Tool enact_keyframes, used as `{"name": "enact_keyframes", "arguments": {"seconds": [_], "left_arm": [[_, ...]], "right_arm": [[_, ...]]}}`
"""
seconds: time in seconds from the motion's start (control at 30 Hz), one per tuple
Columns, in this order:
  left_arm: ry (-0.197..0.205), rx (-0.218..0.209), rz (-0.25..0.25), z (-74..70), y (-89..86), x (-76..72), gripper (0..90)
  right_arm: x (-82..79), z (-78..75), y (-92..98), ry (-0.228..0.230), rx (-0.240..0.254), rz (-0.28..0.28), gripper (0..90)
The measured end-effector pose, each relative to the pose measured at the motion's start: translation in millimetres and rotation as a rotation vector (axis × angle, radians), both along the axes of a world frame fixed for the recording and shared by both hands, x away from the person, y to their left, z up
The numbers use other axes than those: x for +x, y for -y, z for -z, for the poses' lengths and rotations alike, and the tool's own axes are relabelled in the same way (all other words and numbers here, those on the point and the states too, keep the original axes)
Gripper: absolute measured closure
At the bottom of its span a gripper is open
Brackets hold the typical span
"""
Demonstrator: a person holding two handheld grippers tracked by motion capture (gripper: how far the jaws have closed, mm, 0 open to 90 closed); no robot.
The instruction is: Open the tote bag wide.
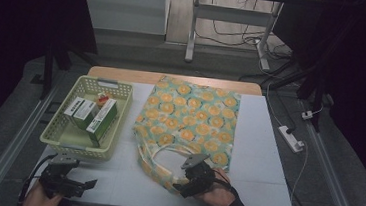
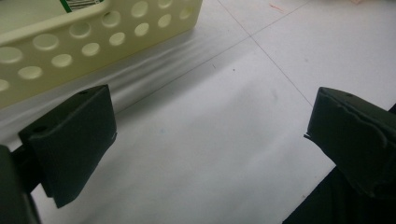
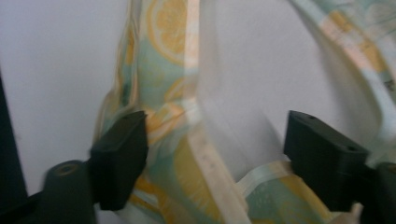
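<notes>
A cloth bag (image 1: 189, 118) printed with orange slices on pale green lies flat on the white mat (image 1: 261, 155). Its looped handles (image 1: 159, 156) point toward the near edge. My right gripper (image 1: 184, 183) is down at those handles. In the right gripper view its jaws (image 3: 215, 144) stand apart with a handle strap (image 3: 196, 163) running between them; the left pad (image 3: 123, 149) touches fabric, while the right pad stands clear of it. My left gripper (image 1: 88, 184) rests at the near left corner, open over bare mat (image 2: 210, 135), nothing between its jaws.
A pale yellow perforated basket (image 1: 67, 145) stands left of the bag, holding green-and-white boxes (image 1: 92, 115); its wall (image 2: 70, 51) is close ahead of the left gripper. A power strip (image 1: 291, 138) lies on the floor to the right.
</notes>
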State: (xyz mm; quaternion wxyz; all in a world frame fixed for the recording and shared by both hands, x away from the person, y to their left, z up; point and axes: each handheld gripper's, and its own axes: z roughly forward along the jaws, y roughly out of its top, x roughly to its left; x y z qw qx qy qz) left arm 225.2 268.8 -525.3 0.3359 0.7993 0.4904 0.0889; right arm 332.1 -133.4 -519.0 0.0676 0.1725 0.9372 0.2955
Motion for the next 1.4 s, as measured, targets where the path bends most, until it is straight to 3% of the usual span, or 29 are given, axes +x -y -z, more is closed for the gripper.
{"name": "enact_keyframes", "arguments": {"seconds": [0.03, 0.07, 0.1, 0.13, 0.17, 0.23, 0.37, 0.47, 0.57, 0.73, 0.93, 1.17, 1.4], "left_arm": [[0.0, 0.001, 0.001, 0.0, 0.1, 0.0, 1.5], [0.0, 0.002, 0.001, 0.0, 0.2, 0.1, 1.5], [-0.001, 0.002, 0.002, 0.1, 0.3, 0.1, 1.5], [-0.002, 0.003, 0.003, 0.1, 0.4, 0.1, 1.6], [-0.003, 0.004, 0.003, 0.1, 0.6, 0.2, 1.6], [-0.002, 0.007, 0.003, 0.2, 0.9, 0.2, 1.6], [-0.005, 0.008, 0.003, 0.3, 1.0, 0.5, 1.7], [-0.007, 0.007, 0.002, 0.4, 0.9, 0.7, 1.8], [-0.008, 0.007, 0.001, 0.4, 1.0, 0.8, 1.9], [-0.01, 0.004, -0.001, 0.5, 0.4, 1.0, 1.9], [-0.013, 0.005, -0.002, 0.6, 0.2, 1.3, 2.3], [-0.007, -0.008, -0.008, 0.4, -1.0, 0.7, 2.2], [-0.008, -0.01, -0.008, 0.3, -1.4, 0.7, 2.2]], "right_arm": [[-1.4, 1.6, -0.8, 0.006, -0.02, -0.013, 27.6], [-2.9, 0.2, -0.2, -0.004, -0.007, -0.027, 38.4], [-2.9, 0.2, -0.2, -0.004, -0.007, -0.027, 38.4], [-5.1, -1.8, -0.4, -0.002, -0.007, -0.055, 54.1], [-5.1, -1.8, -0.4, -0.002, -0.007, -0.055, 54.1], [-6.3, -3.4, -0.9, -0.006, -0.006, -0.069, 73.9], [-3.9, -5.3, 1.1, -0.015, 0.006, -0.064, 84.0], [1.1, -15.7, 5.5, -0.038, 0.069, -0.038, 87.7], [6.1, -24.6, 8.4, -0.03, 0.102, -0.026, 87.9], [17.4, -36.6, 10.6, -0.003, 0.123, -0.006, 87.8], [45.2, -50.4, 10.7, 0.025, 0.144, 0.038, 87.8], [71.2, -61.1, 12.4, 0.022, 0.171, 0.073, 87.8], [108.6, -74.1, 15.8, 0.022, 0.179, 0.12, 87.8]]}}
